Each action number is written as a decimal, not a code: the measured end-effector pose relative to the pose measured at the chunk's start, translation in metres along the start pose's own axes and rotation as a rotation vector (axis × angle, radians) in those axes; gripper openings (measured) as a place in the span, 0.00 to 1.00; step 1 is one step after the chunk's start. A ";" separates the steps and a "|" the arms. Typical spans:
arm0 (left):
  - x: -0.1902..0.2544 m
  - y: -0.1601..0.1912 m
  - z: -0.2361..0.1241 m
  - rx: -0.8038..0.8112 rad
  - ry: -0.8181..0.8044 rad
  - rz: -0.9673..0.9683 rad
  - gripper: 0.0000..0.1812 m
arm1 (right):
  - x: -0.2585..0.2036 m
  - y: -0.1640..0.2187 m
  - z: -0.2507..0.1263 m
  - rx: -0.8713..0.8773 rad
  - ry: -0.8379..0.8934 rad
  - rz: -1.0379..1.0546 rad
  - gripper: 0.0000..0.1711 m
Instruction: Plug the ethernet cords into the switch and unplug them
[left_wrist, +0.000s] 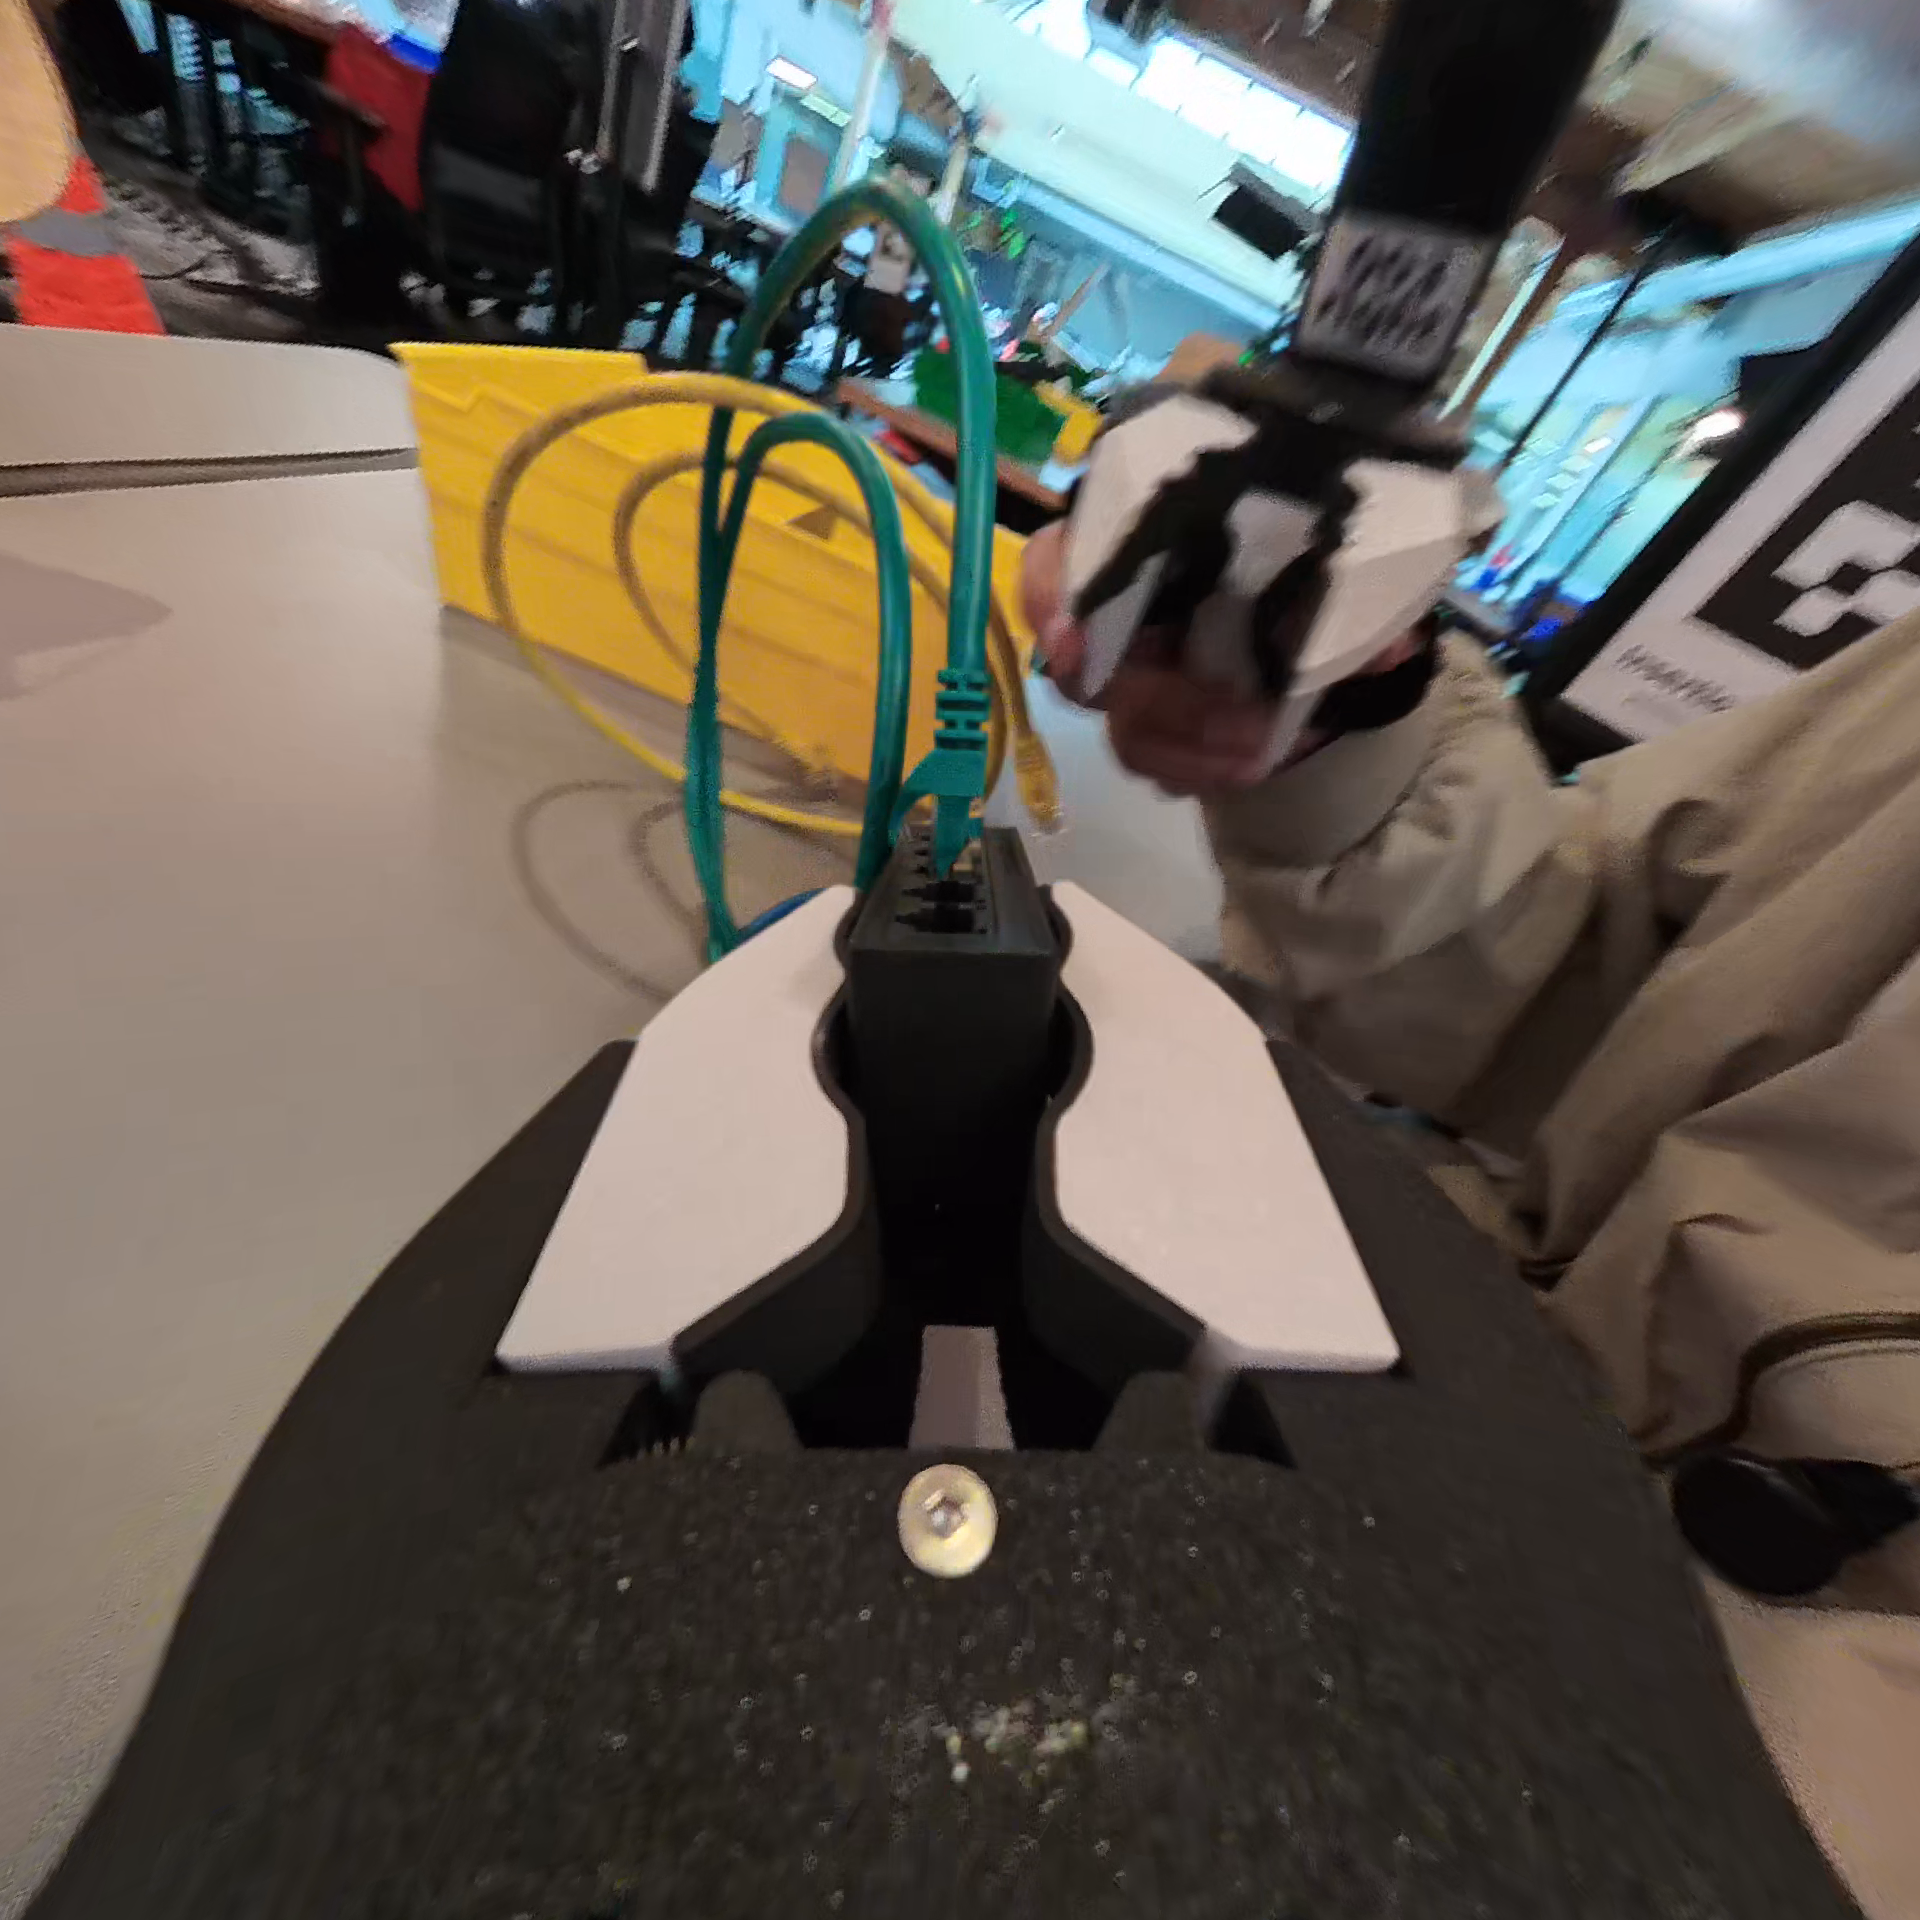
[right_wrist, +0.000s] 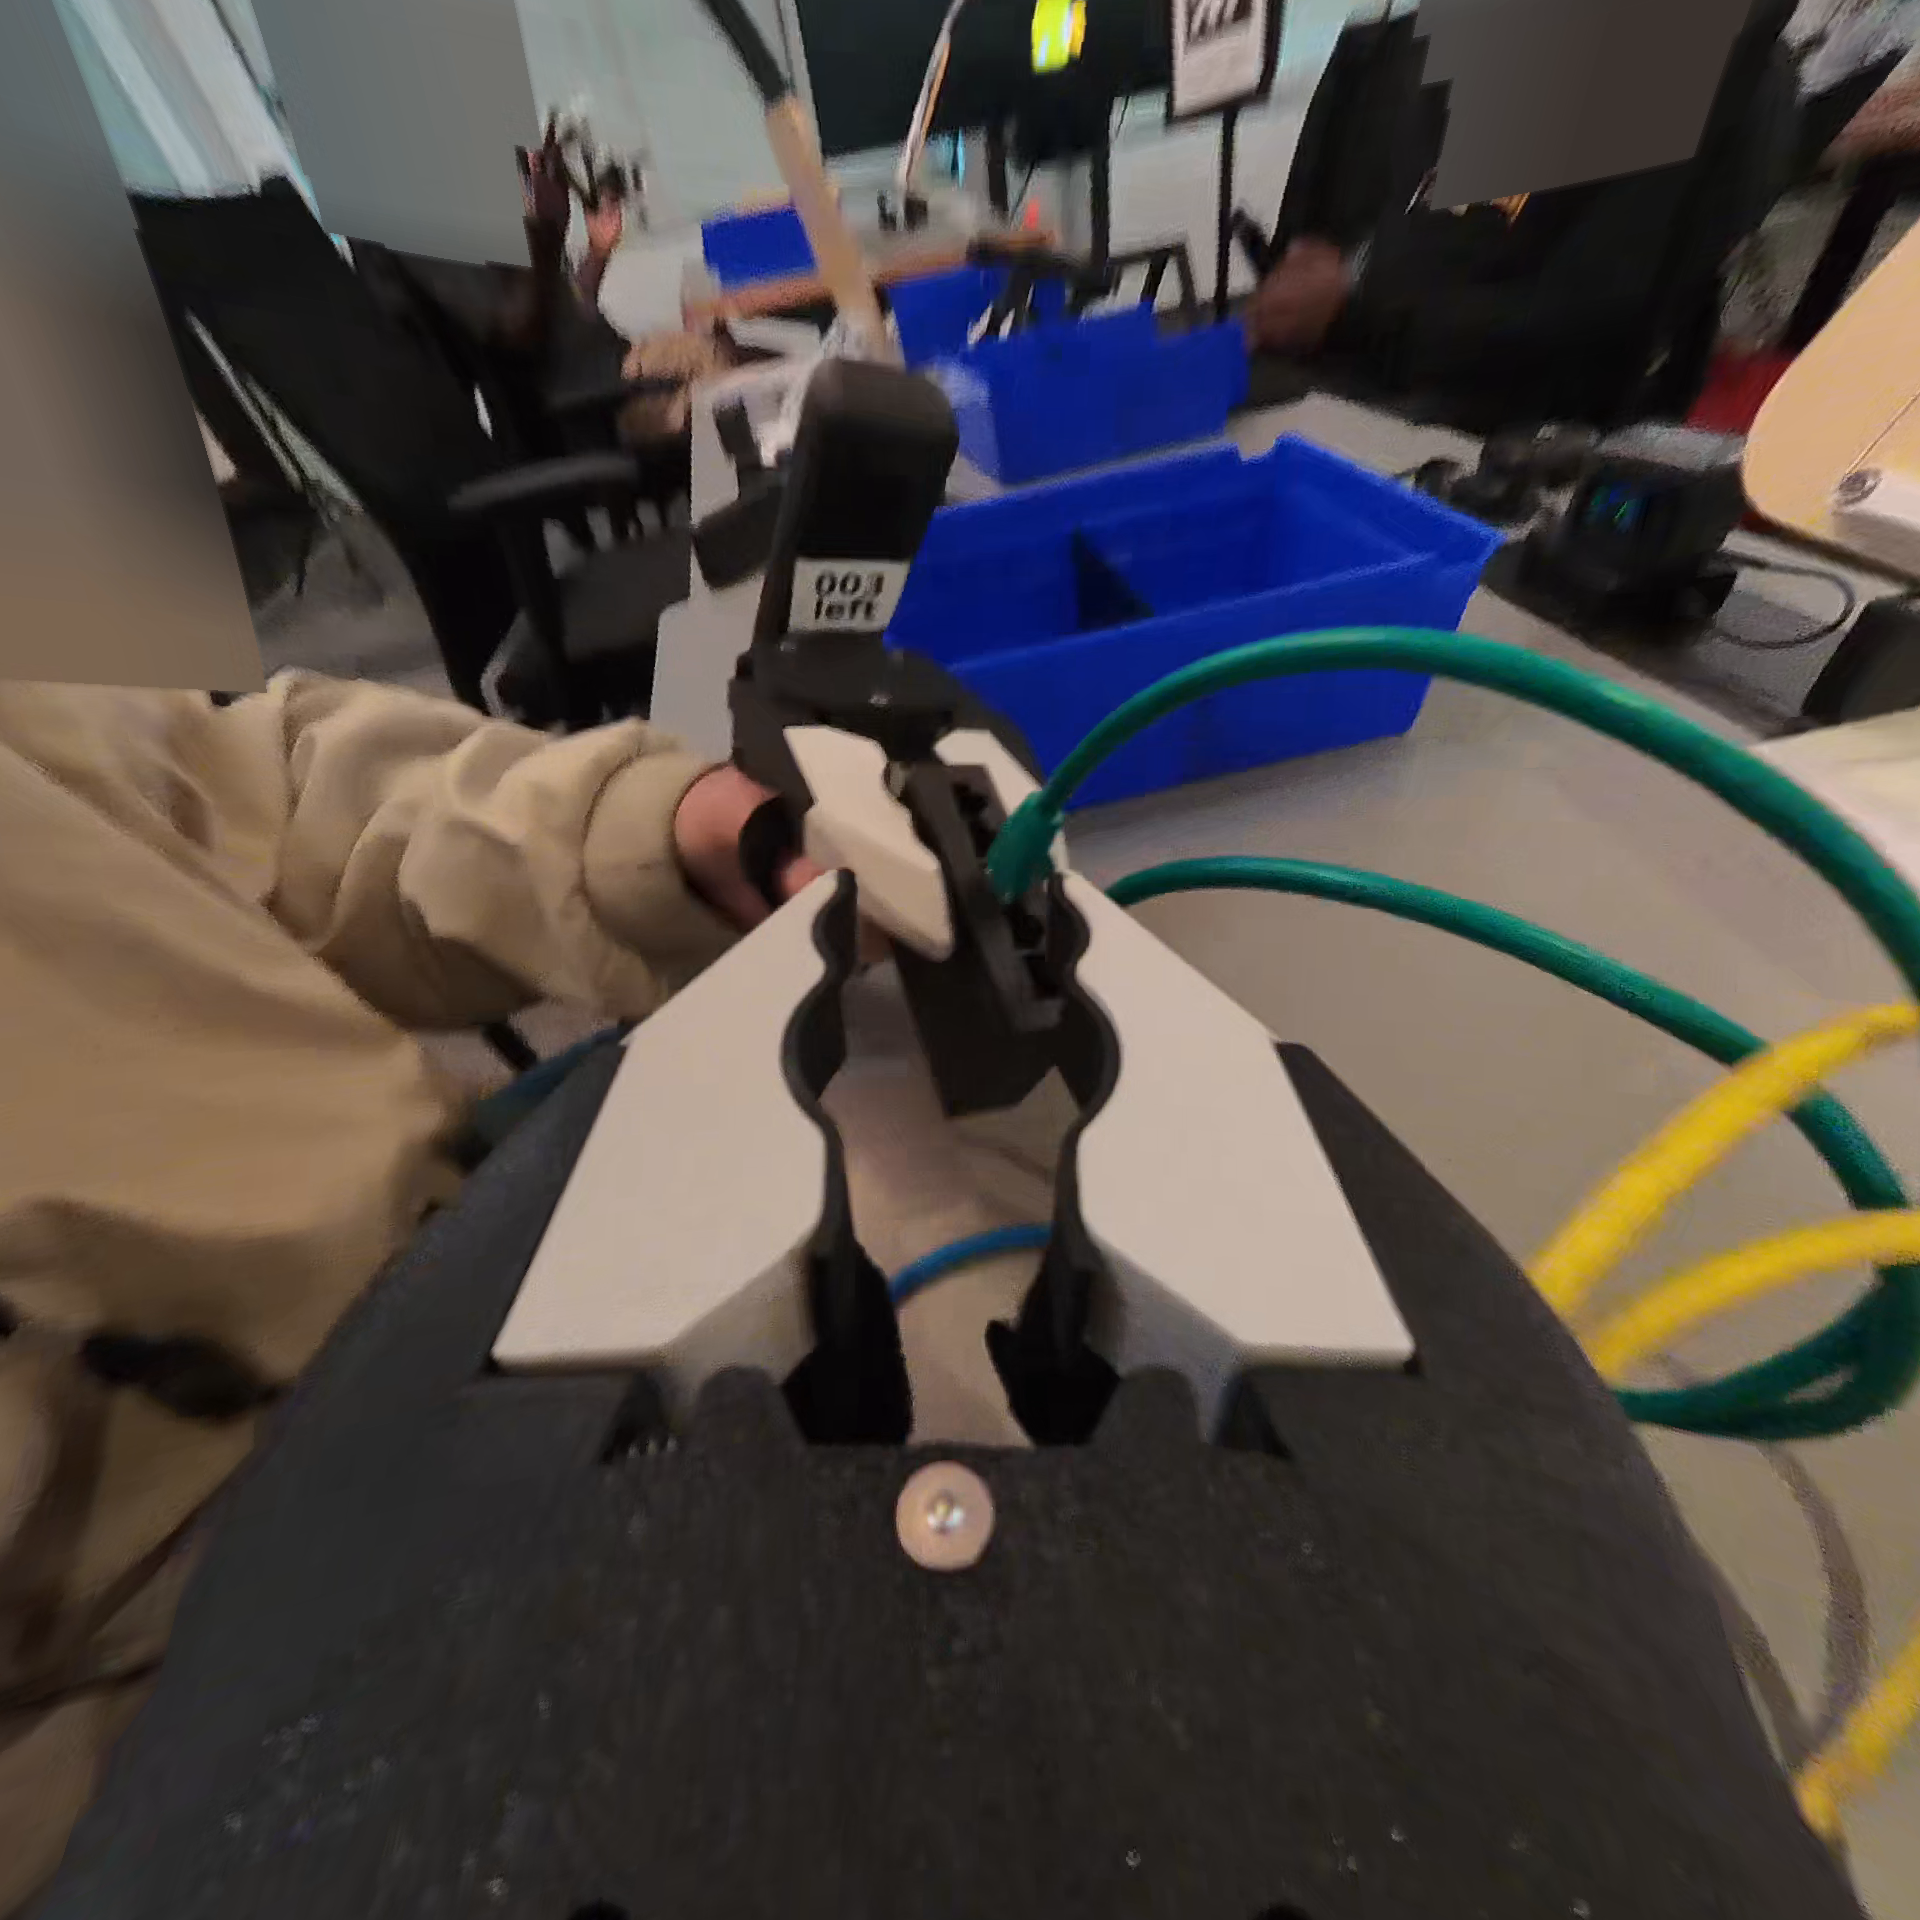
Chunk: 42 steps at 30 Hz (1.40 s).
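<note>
Left wrist view: left gripper (left_wrist: 951, 914) clamped on black plastic network switch (left_wrist: 951, 966); green ethernet cord (left_wrist: 961, 727) plugged in. Right gripper (right_wrist: 951, 914) fingers apart, empty.

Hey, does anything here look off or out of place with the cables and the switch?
One thing: the yellow cable's plug hangs loose beside the switch, not in any port, while a green cable is plugged in. The left tool clamps the switch; the right tool is open and empty. Nothing looks damaged.
</note>
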<state>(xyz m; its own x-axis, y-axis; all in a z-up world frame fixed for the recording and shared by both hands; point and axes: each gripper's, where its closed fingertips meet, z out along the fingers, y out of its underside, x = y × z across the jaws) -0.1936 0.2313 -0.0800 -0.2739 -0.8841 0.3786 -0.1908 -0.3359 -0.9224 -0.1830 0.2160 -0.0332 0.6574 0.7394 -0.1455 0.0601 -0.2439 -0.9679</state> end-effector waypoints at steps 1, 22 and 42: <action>0.005 -0.001 0.002 0.012 0.027 -0.011 0.16 | 0.001 0.003 0.006 0.034 -0.010 0.015 0.21; 0.030 -0.002 0.013 0.037 0.137 -0.021 0.16 | -0.004 0.014 0.022 0.272 -0.235 0.267 0.08; 0.032 -0.004 0.016 0.056 0.147 -0.033 0.16 | -0.008 0.015 0.019 0.244 -0.250 0.257 0.06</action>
<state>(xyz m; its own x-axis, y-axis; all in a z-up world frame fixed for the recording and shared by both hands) -0.1866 0.1987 -0.0653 -0.4039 -0.8169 0.4117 -0.1502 -0.3847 -0.9107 -0.2012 0.2186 -0.0499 0.4238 0.8108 -0.4038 -0.2810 -0.3061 -0.9096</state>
